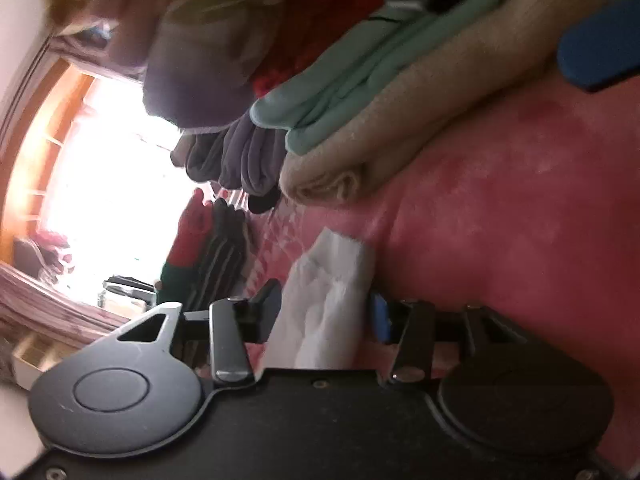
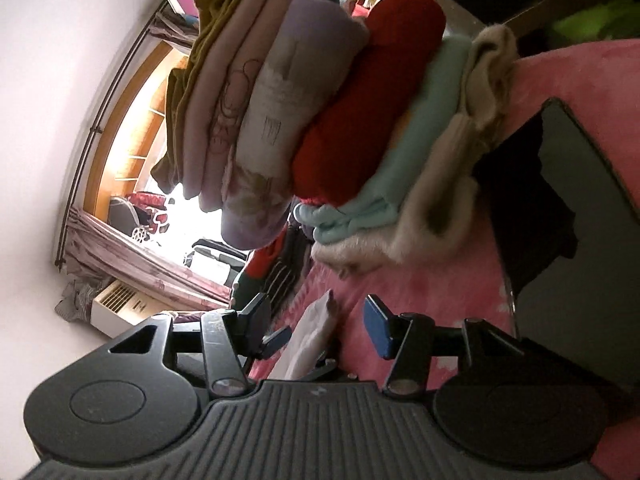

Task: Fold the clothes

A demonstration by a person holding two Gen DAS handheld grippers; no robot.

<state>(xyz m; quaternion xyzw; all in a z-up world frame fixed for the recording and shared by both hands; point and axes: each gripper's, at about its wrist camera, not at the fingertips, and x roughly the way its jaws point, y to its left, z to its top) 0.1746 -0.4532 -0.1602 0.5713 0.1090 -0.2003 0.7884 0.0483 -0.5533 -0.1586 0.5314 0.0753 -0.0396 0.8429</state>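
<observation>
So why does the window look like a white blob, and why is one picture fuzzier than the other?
Left wrist view: the window is overexposed, and the stack of folded clothes is smeared by motion blur. Right wrist view: sharper, though the window glares there too; the curtain rod bows from fisheye distortion.

Fuzzy pink blanket, soft white cloth (matt), fluffy beige sweater, glossy black tablet

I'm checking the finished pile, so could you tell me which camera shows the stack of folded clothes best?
The right wrist view: the stack of folded clothes shows every layer, olive through beige. The left wrist view catches only blurred ends of the stack.
</observation>
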